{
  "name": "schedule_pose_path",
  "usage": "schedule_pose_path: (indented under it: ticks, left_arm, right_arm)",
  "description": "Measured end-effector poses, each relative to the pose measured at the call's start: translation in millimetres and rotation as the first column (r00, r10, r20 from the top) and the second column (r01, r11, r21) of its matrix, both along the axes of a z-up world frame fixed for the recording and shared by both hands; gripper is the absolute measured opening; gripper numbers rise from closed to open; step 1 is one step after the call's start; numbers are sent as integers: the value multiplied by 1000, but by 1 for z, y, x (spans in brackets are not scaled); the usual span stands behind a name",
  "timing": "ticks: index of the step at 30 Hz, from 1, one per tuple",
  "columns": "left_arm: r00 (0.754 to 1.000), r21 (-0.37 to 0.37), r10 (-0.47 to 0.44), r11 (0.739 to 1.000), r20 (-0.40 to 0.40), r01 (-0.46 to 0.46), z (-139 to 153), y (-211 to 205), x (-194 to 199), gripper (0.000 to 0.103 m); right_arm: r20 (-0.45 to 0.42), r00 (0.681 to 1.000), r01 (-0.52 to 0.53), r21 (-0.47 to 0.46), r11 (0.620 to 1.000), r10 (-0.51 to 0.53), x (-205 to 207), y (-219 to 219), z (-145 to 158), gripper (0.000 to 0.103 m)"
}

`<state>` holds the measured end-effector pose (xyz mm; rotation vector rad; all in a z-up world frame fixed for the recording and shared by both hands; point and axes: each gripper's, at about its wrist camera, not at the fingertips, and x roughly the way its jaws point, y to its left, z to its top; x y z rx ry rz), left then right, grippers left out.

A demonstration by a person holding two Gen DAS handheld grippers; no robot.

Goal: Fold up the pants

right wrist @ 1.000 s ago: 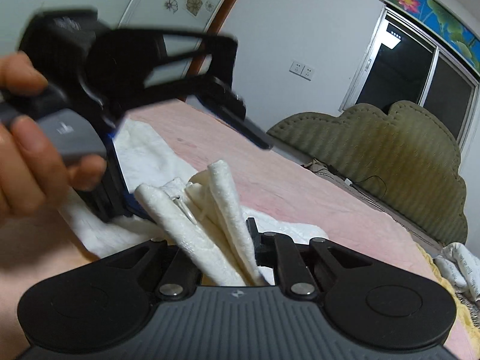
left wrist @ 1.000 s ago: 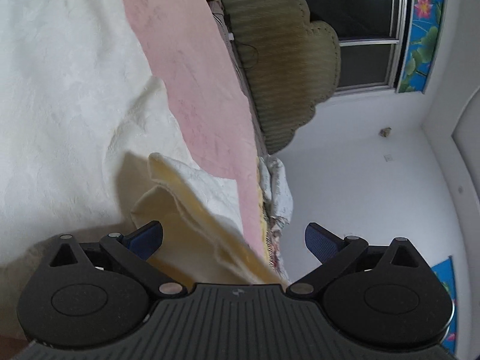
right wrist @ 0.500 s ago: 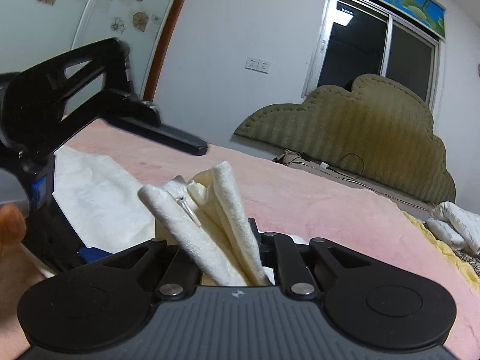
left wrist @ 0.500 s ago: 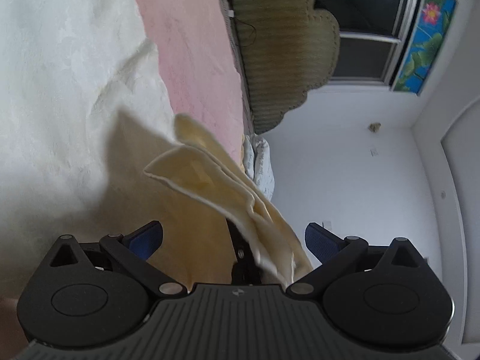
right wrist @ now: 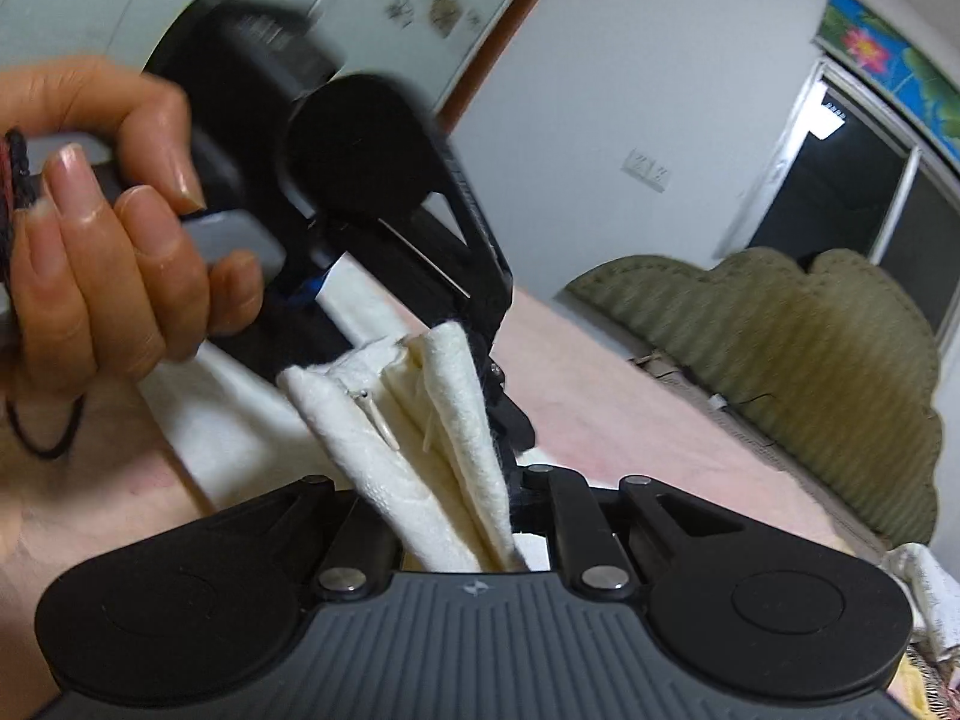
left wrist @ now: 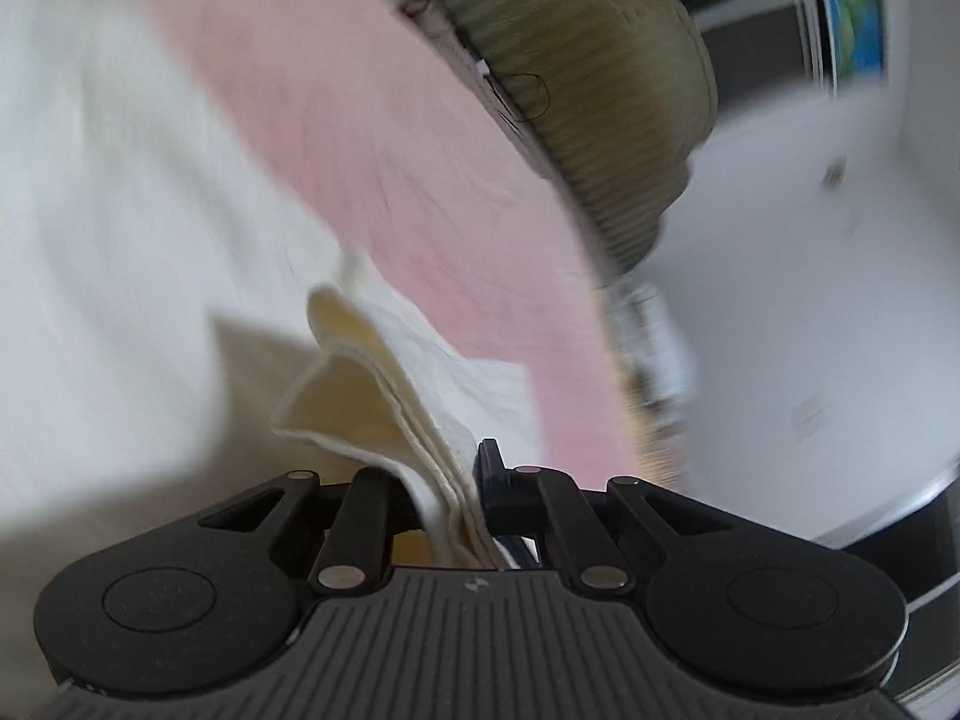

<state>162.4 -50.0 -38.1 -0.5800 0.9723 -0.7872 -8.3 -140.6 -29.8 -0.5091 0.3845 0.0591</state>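
Left wrist view: I have the pants (left wrist: 444,438) pinched in both grippers above the bed (left wrist: 360,138).

The left gripper (left wrist: 465,498) is closing on a layered edge that runs up-left from its jaws; the right gripper (right wrist: 504,516) is clenched on a bunched edge standing up from it. The left hand (right wrist: 102,222) sits just beside the right gripper, both tilted down toward the bed.

The black left gripper (left wrist: 462,498) is closing its jaws on layered folds of cream-white textured pants (left wrist: 420,396) above a pink bedsheet (left wrist: 372,138); olive padded headboard (left wrist: 606,90) behind.
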Motion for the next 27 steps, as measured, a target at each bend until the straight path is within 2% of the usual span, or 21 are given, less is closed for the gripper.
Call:
schedule_pose_path:
  ticks: [2,3,5,7,9,12,15,18,22,23,25,26,27]
  left_arm:
    - [988,169,-18,986,154,-8,20,-2,2,14]
    - [971,250,-29,968,237,-32,28,-3,1,12]
    - [935,350,-64,934,348,-66,38,-5,4,12]
    - [907,407,-85,908,412,-100,43,-5,8,12]
    - [904,459,-98,881,417,-116,41,-3,14,12]
    - [925,519,-84,845,370,-131,28,-3,22,13]
    - [926,548,-84,824,369,-144,17,5,19,15]
    - [908,554,-81,813,411,-178,20,5,13,15]
    - [856,566,-101,788,507,-242,30,4,-3,15]
    - [854,576,-109,781,509,-244,30,4,-3,18]
    - [868,615,-127,754,480,-230,23,4,0,27]
    - [879,639,-135,737,458,-220,17,6,-1,42]
    - [879,649,-131,725,458,-231,14,9,-2,56]
  right_arm:
    - [-14,1000,-20,14,1000,20,9,9,1,10]
    - [-16,999,-31,16,999,31,14,15,2,10]
    - [-14,999,-51,12,999,51,25,28,3,10]
    - [-12,998,-68,4,998,68,38,41,3,10]
    - [-22,997,-78,8,997,79,51,51,2,10]
    - [-102,988,-122,-8,993,120,65,65,-9,11]
    - [-153,977,-150,-22,988,145,65,74,-22,13]
    - [-148,977,-153,5,988,153,61,72,-24,13]
    - [-95,982,-158,39,987,161,59,67,-16,14]
    - [-83,983,-160,37,987,162,58,68,-16,13]
    - [-79,984,-160,22,987,161,58,71,-22,14]
    - [-106,981,-162,2,987,161,58,75,-27,20]
    - [-138,978,-159,-25,987,154,58,77,-30,22]
